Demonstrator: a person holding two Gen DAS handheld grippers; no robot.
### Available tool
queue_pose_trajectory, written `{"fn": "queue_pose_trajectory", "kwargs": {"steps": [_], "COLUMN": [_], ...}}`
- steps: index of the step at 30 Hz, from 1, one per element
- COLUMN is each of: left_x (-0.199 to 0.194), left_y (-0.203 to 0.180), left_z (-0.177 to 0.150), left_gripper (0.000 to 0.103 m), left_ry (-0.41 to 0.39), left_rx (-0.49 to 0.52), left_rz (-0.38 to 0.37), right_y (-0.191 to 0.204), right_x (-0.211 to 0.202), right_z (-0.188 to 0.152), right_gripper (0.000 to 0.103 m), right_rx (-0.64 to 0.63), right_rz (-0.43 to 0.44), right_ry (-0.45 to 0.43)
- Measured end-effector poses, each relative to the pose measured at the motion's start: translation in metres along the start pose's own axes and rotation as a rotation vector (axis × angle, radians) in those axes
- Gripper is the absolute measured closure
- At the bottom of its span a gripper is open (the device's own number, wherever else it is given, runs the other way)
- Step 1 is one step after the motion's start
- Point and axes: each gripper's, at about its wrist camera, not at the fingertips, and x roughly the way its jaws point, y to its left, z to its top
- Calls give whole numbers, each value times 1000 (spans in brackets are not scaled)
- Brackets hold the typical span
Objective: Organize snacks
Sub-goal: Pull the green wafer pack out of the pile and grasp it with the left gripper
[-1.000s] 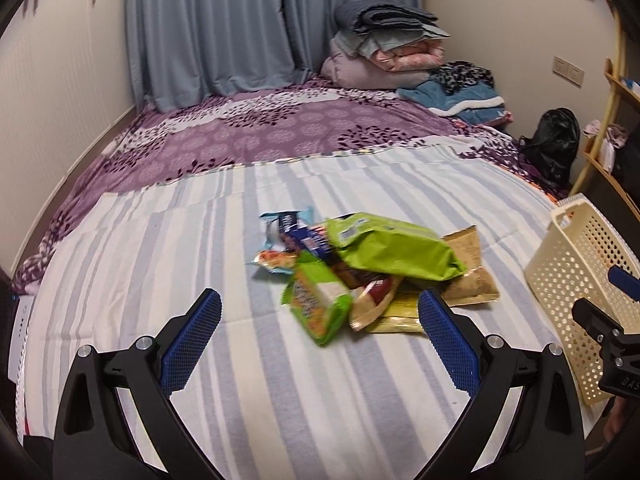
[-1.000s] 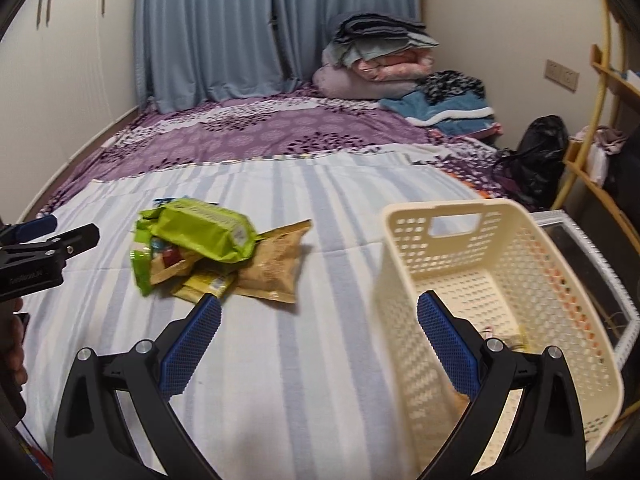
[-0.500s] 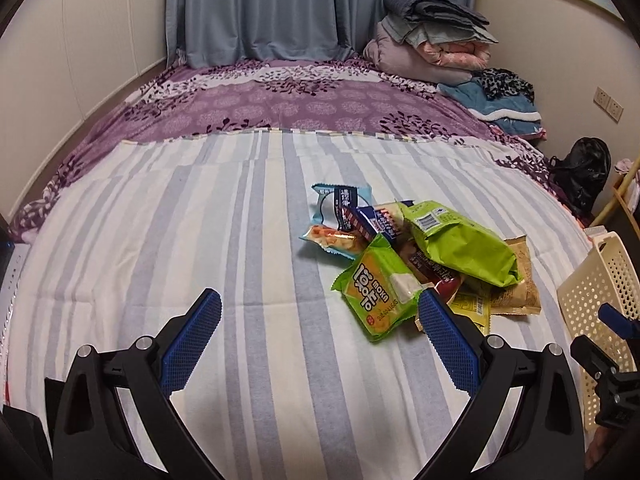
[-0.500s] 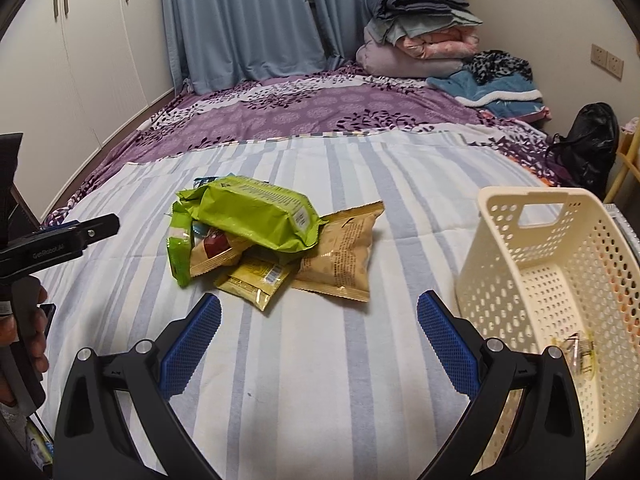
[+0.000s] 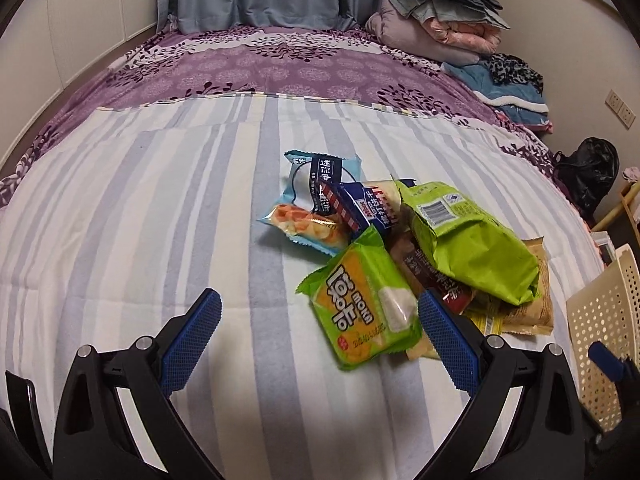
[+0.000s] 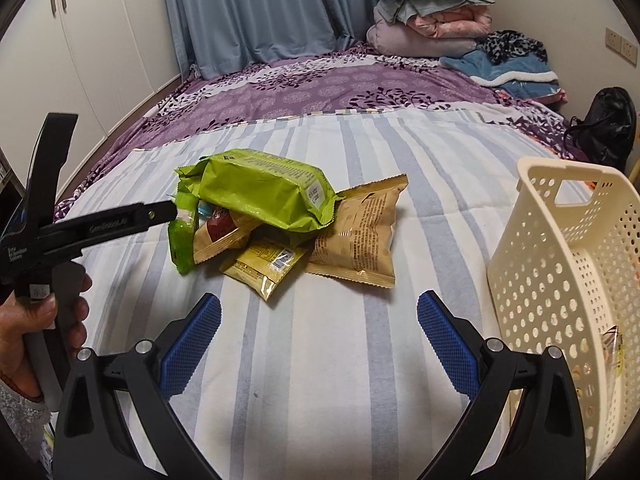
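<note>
A heap of snack packets lies on the striped bedspread. Nearest my left gripper is a green-and-yellow cracker pack, partly between its open blue fingers. Behind it lie a waffle packet, a dark blue packet and a big lime-green bag. In the right wrist view the lime-green bag tops a brown bag and a small gold packet. My right gripper is open over bare bedspread, short of the heap. A cream perforated basket stands at the right, with something small inside.
A purple floral blanket covers the far half of the bed. Folded bedding is stacked at the far right corner. A black bag sits on the floor by the right wall. White wardrobes line the left side.
Both grippers have moved in closer to the snack heap. The left one now has the green cracker pack at its right finger. The basket has slid to the right edge of the right wrist view.
</note>
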Motion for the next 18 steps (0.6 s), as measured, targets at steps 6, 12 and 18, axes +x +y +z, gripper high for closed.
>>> {"fn": "queue_pose_trajectory", "kwargs": {"steps": [6, 12, 18], "left_x": [3, 17, 2], "left_y": [-8, -14, 14], "left_z": [7, 9, 7], "left_gripper": [3, 3, 3], "left_ry": [-5, 17, -5], "left_rx": [1, 50, 16], "left_rz": [-20, 52, 0], "right_y": [7, 15, 17], "right_x": [9, 12, 14], "right_z": [-1, 0, 0], "right_gripper": [5, 5, 5], "right_rx": [-9, -26, -28], "right_rz": [14, 21, 24], "right_ry": [16, 20, 22]}}
